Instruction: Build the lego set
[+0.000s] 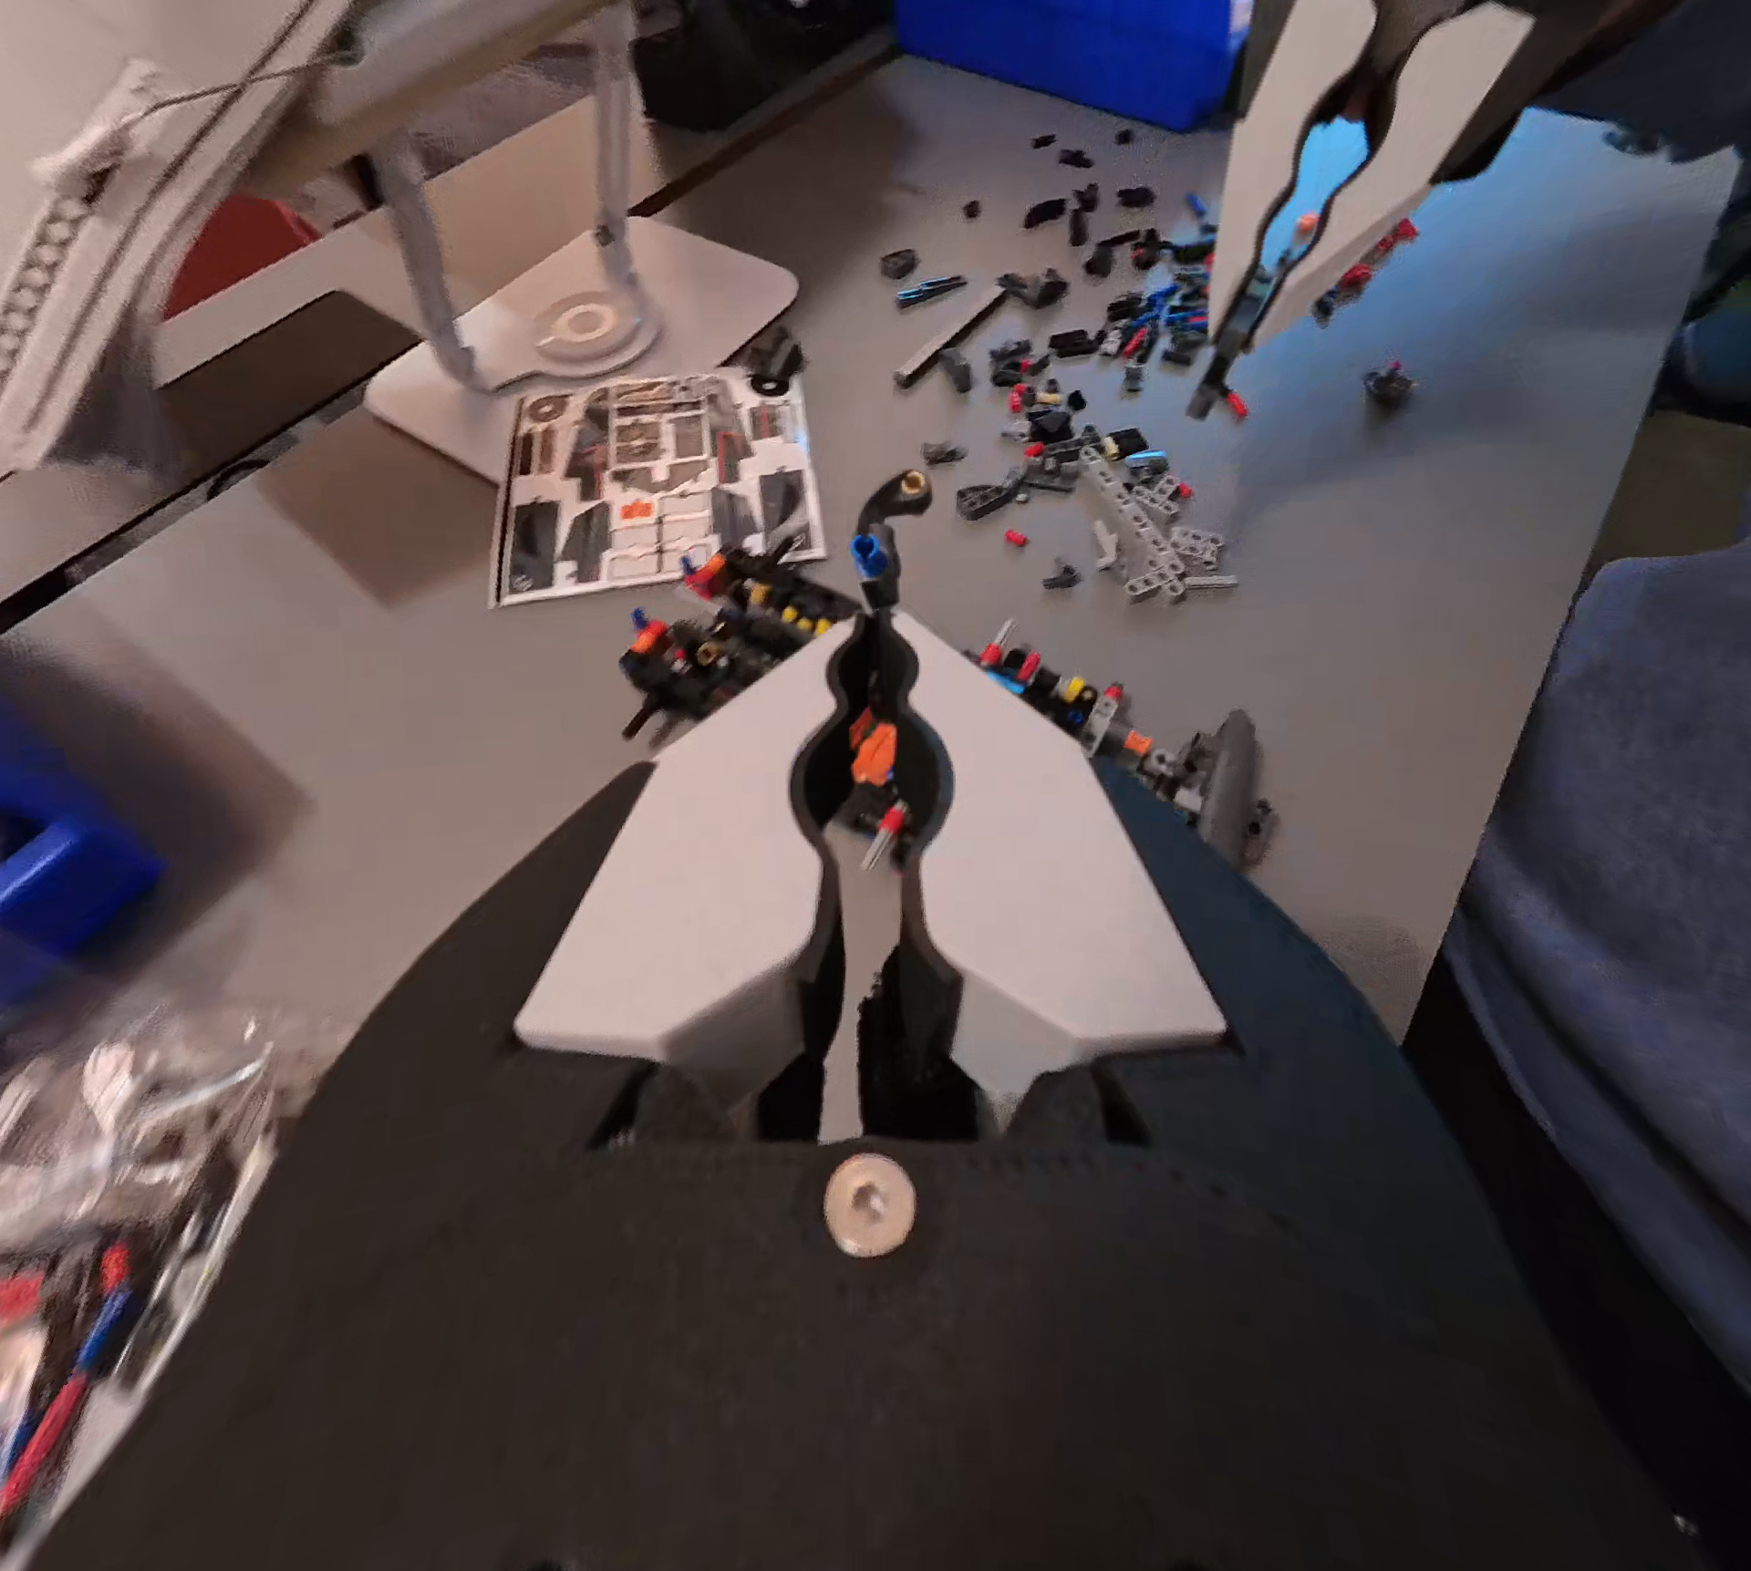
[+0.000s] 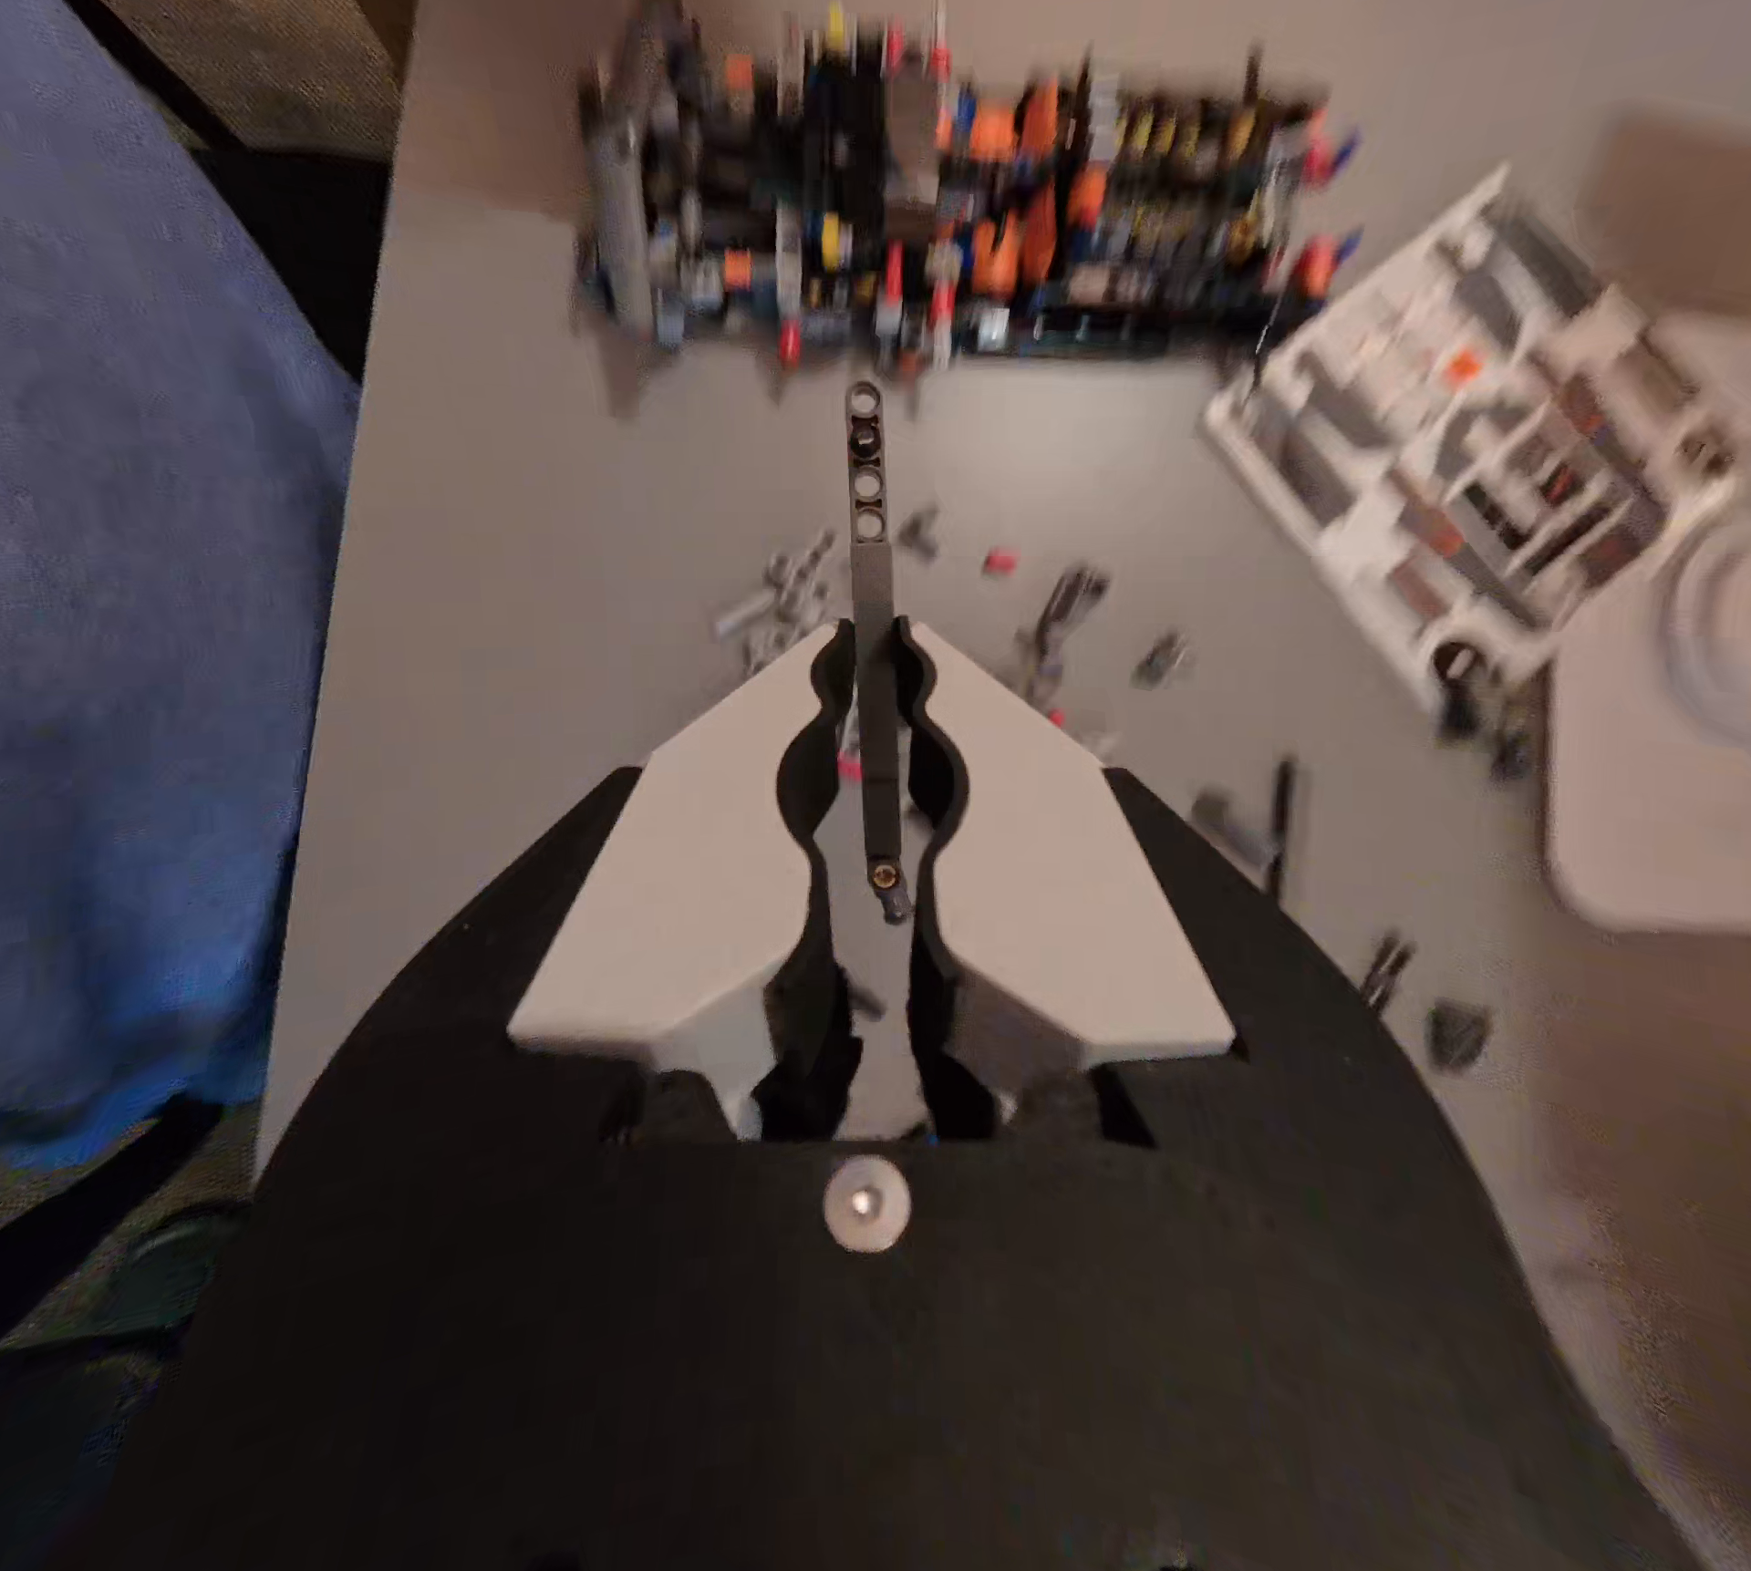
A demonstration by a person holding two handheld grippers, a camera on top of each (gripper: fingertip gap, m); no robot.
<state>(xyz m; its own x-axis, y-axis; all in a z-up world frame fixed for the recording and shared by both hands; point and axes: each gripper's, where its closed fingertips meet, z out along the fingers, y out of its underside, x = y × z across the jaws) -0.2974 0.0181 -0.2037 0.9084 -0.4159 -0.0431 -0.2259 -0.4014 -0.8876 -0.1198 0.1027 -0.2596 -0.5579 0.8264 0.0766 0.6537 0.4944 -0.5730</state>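
One grey table, seen in both views. One blue bin at the far edge, stuffed with clear plastic bags; part of a second blue bin at the near left, blurred. One white stand with two thin legs on a flat base, just behind one sticker sheet lying flat.

One partly built lego model, long and mostly black with orange, red, yellow and blue bits, resting on the table right under the left gripper and half hidden by its fingers. Blurred but whole in the right wrist view, beyond the right gripper's tips.

One loose pile of lego pieces, black, grey, blue and red, too many to count, spread across the table's middle.

Two grippers. Left one clenched, jaws nearly together, pinching a small curved black piece with a blue end, sticking up past the tips. Right gripper also clenched, gripping one long dark grey beam with round holes at its far end, pointing toward the model without touching it. Same gripper hanging over the pile's right side in the left wrist view.

One bag of pieces at the near left, blurred.
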